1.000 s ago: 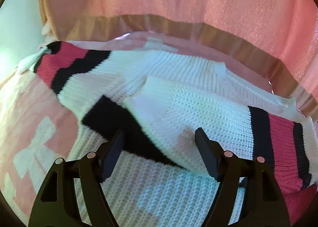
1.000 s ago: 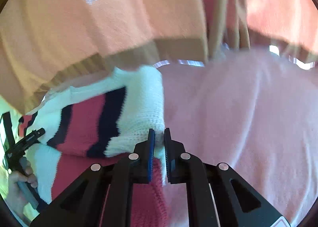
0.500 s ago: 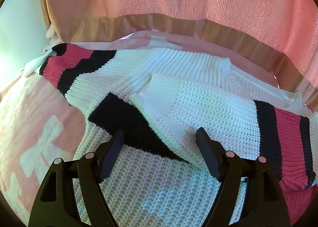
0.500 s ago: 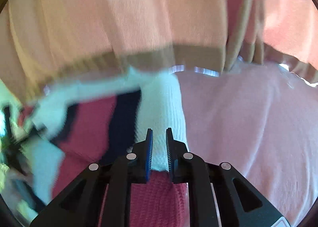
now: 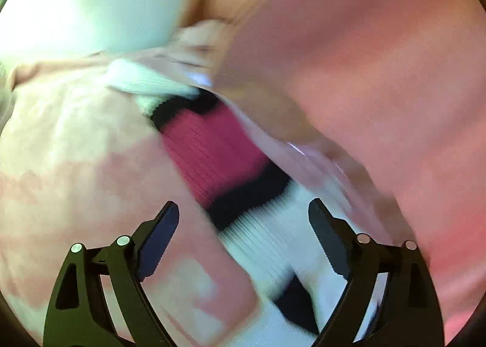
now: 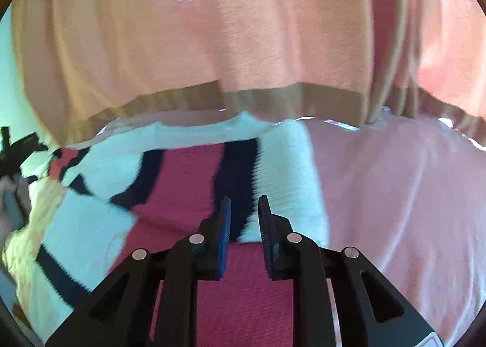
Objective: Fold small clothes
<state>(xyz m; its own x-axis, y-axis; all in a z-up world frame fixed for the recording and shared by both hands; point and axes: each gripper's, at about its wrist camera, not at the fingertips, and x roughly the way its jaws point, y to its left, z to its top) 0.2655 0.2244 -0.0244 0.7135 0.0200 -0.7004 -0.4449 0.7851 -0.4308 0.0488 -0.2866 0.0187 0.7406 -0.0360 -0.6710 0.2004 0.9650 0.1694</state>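
While the left wrist view is smearing with blur, the left gripper (image 5: 243,219) is hanging with its jaws spread wide and nothing between them, above a sleeve of the striped knit sweater (image 5: 212,146) that is running diagonally over the pink bedspread (image 5: 76,149). On the right wrist view the right gripper (image 6: 244,210) is sitting with its jaws parted by a narrow gap, gripping nothing, over the sweater's (image 6: 188,183) folded red, black and white part. That garment is lying toward the left of the bedspread (image 6: 395,195), close to its far edge, under the hanging pink curtain (image 6: 243,43).
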